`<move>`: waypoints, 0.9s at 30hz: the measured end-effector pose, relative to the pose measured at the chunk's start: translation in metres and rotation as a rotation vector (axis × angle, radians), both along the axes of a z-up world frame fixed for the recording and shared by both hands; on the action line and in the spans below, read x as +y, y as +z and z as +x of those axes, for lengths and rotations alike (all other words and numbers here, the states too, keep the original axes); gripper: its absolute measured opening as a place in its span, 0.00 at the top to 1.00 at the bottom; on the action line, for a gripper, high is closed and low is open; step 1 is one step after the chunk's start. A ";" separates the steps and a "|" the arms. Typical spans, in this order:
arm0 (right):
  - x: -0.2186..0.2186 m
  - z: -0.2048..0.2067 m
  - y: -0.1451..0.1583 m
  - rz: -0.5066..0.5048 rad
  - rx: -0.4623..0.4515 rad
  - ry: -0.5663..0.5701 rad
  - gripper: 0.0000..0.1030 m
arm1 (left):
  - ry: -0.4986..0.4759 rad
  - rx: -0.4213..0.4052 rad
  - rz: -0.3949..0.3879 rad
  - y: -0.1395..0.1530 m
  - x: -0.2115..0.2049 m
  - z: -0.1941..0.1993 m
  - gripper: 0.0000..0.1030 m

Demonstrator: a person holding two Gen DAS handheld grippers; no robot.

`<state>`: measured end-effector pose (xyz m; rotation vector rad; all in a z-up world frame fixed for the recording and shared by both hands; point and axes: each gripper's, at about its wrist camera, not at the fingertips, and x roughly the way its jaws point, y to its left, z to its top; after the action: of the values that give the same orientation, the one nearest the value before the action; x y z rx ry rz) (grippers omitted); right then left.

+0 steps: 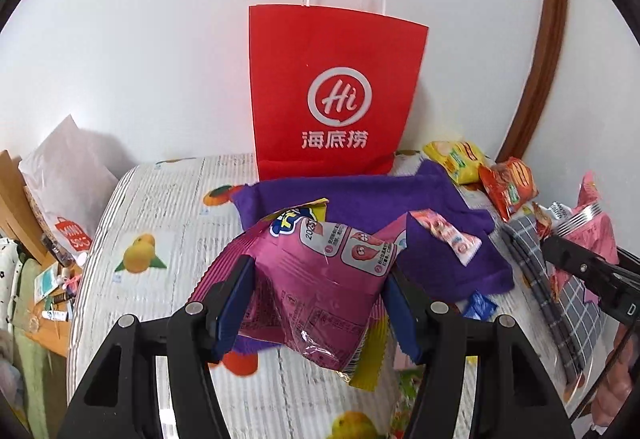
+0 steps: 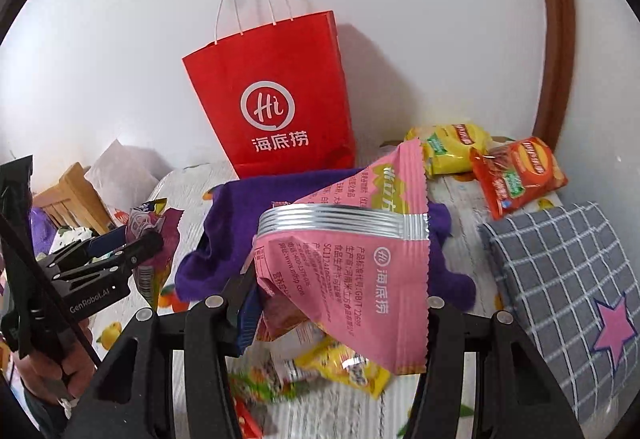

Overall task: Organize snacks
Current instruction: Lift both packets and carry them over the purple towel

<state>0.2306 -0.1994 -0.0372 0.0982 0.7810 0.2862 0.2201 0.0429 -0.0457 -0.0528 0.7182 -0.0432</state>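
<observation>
White wall behind, fruit-print table [image 1: 160,199] w/ red bag [image 1: 332,91] at back. L gripper [image 1: 320,303] jaws squeeze purple snack pack [image 1: 316,279] btwn them. R gripper [image 2: 336,303] jaws pinch pink snack pack [image 2: 360,251], held above table.

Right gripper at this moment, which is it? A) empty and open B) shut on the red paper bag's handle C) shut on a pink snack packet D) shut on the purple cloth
C: the right gripper is closed on the pink snack packet, held up above the table; the red paper bag stands untouched by the wall.
</observation>
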 end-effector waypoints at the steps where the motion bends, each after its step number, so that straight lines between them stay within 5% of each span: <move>1: 0.001 0.007 0.000 0.010 0.009 0.008 0.48 | 0.005 0.000 -0.004 0.001 0.001 0.005 0.41; 15: 0.027 0.090 0.005 0.054 0.019 0.057 0.48 | 0.050 0.004 -0.050 0.002 0.008 0.077 0.41; 27: 0.040 0.120 -0.022 0.017 0.055 0.080 0.48 | 0.067 0.091 -0.065 -0.036 0.022 0.102 0.41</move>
<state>0.3505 -0.1595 -0.0592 0.0908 0.8387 0.3671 0.3218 0.0648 -0.0813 -0.1416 0.8057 -0.0004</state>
